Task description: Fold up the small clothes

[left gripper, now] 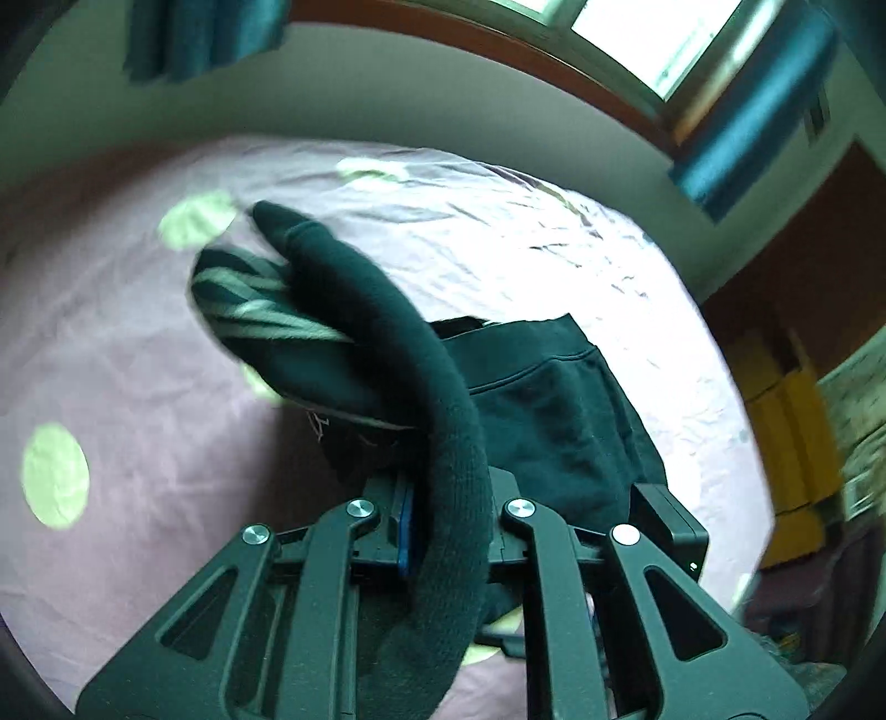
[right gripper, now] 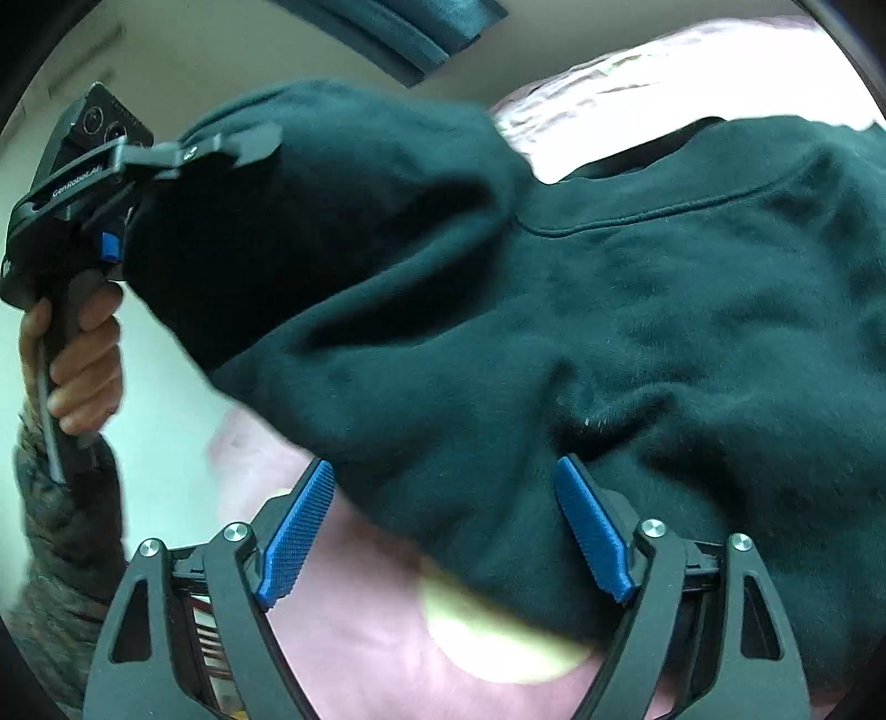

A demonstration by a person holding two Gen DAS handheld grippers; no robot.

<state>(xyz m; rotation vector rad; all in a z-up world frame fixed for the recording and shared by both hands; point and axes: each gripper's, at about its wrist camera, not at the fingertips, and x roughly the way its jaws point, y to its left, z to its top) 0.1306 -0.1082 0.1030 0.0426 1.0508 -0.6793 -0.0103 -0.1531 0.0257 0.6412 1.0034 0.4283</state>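
A small dark green sweatshirt (right gripper: 637, 310) lies on a pink bedsheet (left gripper: 138, 376) with pale green dots. In the left wrist view my left gripper (left gripper: 448, 531) is shut on the sweatshirt's ribbed cuff (left gripper: 443, 443) and holds the sleeve lifted over the garment body (left gripper: 554, 410). A striped part (left gripper: 260, 310) shows beyond it. In the right wrist view my right gripper (right gripper: 448, 531) is open, its blue pads (right gripper: 299, 531) on either side of the sweatshirt's lower edge. The left gripper (right gripper: 111, 243) shows there at the left, clamped on the raised sleeve.
The bed's far edge meets a pale wall with a window (left gripper: 664, 39) and teal curtains (left gripper: 758, 111). A wooden door frame (left gripper: 803, 232) and yellow boxes (left gripper: 786, 421) stand to the right. The person's hand (right gripper: 83, 354) holds the left gripper's handle.
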